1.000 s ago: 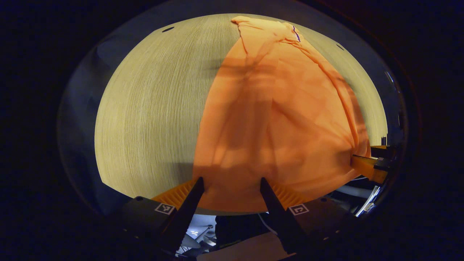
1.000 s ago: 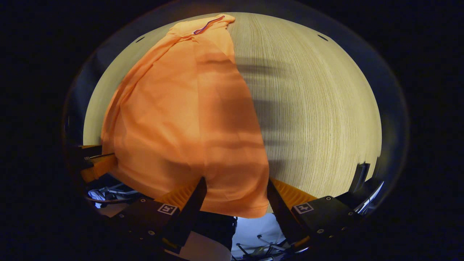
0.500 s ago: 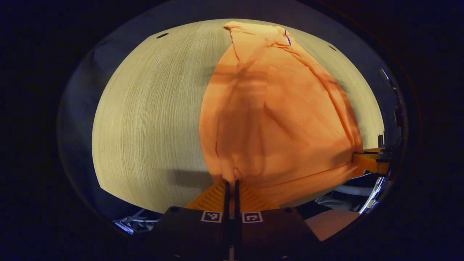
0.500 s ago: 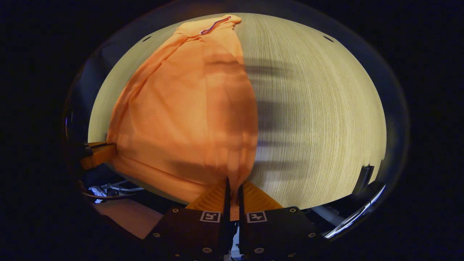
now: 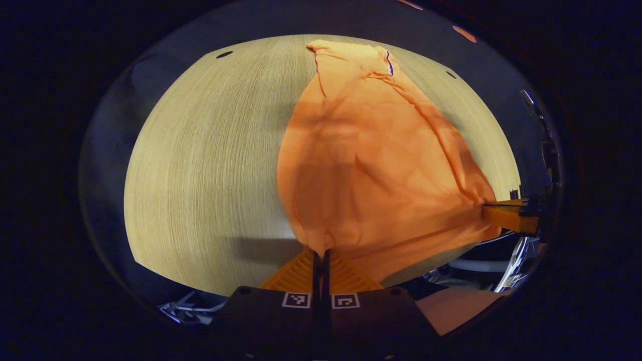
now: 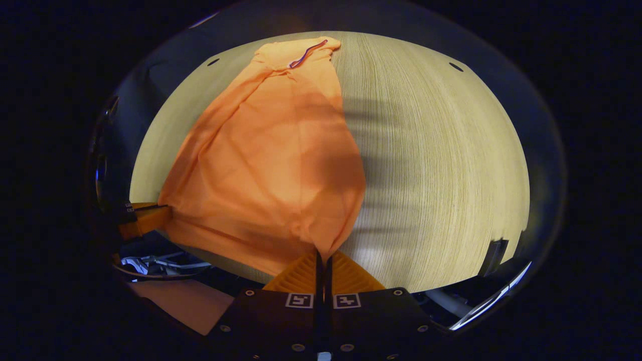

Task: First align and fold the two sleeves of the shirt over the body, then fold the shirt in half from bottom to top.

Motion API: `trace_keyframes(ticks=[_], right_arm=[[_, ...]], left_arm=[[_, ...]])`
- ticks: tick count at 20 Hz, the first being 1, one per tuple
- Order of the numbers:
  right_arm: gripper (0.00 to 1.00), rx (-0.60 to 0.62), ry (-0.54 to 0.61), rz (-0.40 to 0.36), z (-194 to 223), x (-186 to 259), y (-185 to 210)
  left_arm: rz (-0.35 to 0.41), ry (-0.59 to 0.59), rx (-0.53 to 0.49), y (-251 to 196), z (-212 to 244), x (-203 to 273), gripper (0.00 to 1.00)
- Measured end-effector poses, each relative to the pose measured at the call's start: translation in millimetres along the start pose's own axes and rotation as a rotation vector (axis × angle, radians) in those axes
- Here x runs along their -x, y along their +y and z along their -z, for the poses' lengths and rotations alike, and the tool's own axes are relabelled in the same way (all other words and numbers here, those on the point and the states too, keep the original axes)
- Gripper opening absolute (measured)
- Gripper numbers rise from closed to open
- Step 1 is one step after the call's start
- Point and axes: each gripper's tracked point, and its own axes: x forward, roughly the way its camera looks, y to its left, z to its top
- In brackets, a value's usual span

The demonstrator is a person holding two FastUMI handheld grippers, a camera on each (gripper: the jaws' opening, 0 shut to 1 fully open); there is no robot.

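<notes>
Both bottom corners of the shirt (image 5: 371, 165) sit a bit higher and more bunched than half a second ago; a second ago my jaws were wide, now each is pinched tight on the hem. Left gripper (image 5: 321, 255) clamps the near left corner; right gripper (image 6: 323, 258) clamps the near right corner. In the left gripper view the right gripper shows at the far right edge with cloth pulled taut to it. Shirt lies long-ways on the table (image 5: 200, 165), collar (image 6: 301, 52) at the far end, sleeves apparently already folded in. I judge this the start of the bottom-to-top fold. Risks: thin pinch at each corner could slip if I lift fast; uneven travel between hands would skew the fold; dragging could pull the folded sleeves back out or shift the collar end.
</notes>
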Motion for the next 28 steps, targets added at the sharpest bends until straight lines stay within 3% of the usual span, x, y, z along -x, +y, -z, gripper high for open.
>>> trace_keyframes(ticks=[10, 28], right_arm=[[0.00, -0.021, -0.141, -0.020, -78.0, 41.2, -9.1], [0.03, -0.013, -0.386, 0.002, -287.0, 67.4, -27.7]], left_arm=[[0.014, -0.180, 0.003, 0.9, -87.2, 47.1, 0.01], [-0.015, -0.410, 0.009, 26.1, -295.6, 45.2, 0.01]])
